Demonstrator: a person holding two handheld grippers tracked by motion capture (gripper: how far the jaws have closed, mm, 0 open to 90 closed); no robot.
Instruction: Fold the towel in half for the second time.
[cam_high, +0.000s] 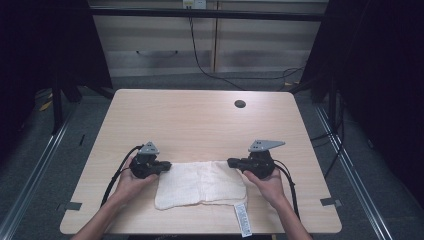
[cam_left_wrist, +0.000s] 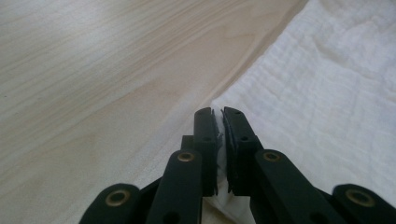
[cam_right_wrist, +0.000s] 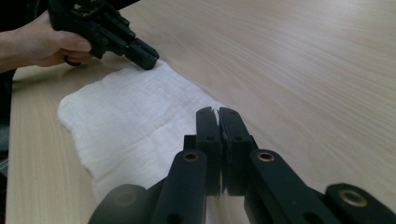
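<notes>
Lying flat near the front edge of the table (cam_high: 200, 115), a white cloth (cam_high: 200, 182) sits between the two hands, folded into a rough rectangle. Surface shows a woven, slightly puckered texture with shallow creases running across it.

Left gripper (cam_high: 165, 165): at the cloth's far left corner. Left gripper view has its black jaws nearly together, a thin pinch of white fabric caught between the pads, so it is clamped on that corner. Seen from the right gripper view, the same tool (cam_right_wrist: 148, 59) rests its tip right on the cloth's far corner, held by the person's left hand (cam_high: 131, 176).

Right gripper (cam_high: 231, 162): at the cloth's far right corner, carried by the right hand (cam_high: 267, 181). Its own view shows the jaws pressed close, with only a sliver of pale material at the seam between the pads; the cloth edge runs directly under them. Reads as closed on the corner, lifted only slightly off the wood.

A white label tag (cam_high: 241, 218) hangs off the cloth's near right corner, lying on the table toward the front edge.

Grey three-cornered plates sit on top of both tools; black cables trail back along each forearm toward the near edge.

Other notes: light wood tabletop with a small round dark hole (cam_high: 240, 104) toward the far right. Beyond the table, pale cabinets (cam_high: 210, 40) and a loose black cable (cam_high: 200, 60) on the floor.
</notes>
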